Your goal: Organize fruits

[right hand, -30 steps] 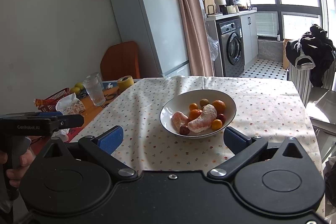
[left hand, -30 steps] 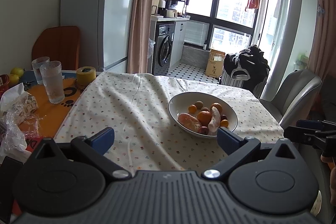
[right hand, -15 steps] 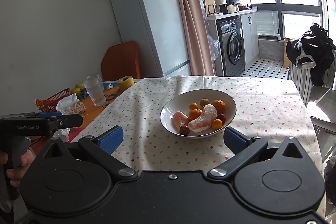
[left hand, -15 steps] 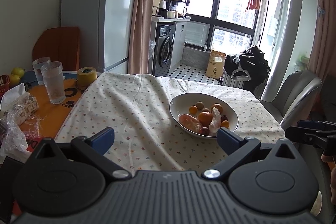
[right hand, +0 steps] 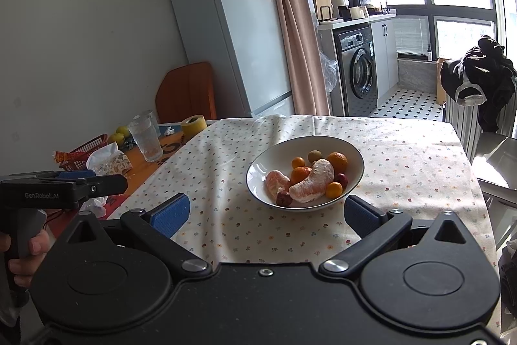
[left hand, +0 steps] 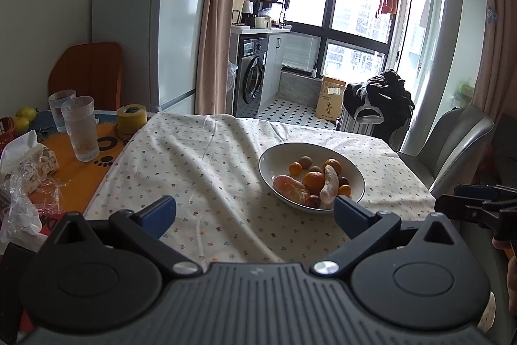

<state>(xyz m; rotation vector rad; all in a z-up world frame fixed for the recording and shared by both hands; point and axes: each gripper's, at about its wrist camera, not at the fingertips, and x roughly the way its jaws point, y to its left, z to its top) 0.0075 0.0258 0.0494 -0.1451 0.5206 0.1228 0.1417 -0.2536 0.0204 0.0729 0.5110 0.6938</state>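
A white bowl [left hand: 274, 157] [right hand: 278, 154] stands on the flowered tablecloth [left hand: 200, 164], holding several fruits: two peeled pomelo segments [right hand: 311, 181], oranges [right hand: 337, 160], small kumquats, red dates and a brownish round fruit. My left gripper [left hand: 255, 212] hovers open near the table's front edge, empty, with the bowl ahead to its right. My right gripper [right hand: 266, 212] is open and empty too, the bowl just beyond its fingertips. Each gripper shows at the edge of the other's view.
Two glasses [left hand: 80, 131], a yellow tape roll [left hand: 131, 119], a tissue pack [left hand: 29, 157] and a red basket with green-yellow fruits [right hand: 118, 134] crowd the orange mat at left. A grey chair [left hand: 452, 144] stands at the table's right side. A hand [right hand: 22, 251] holds the left gripper.
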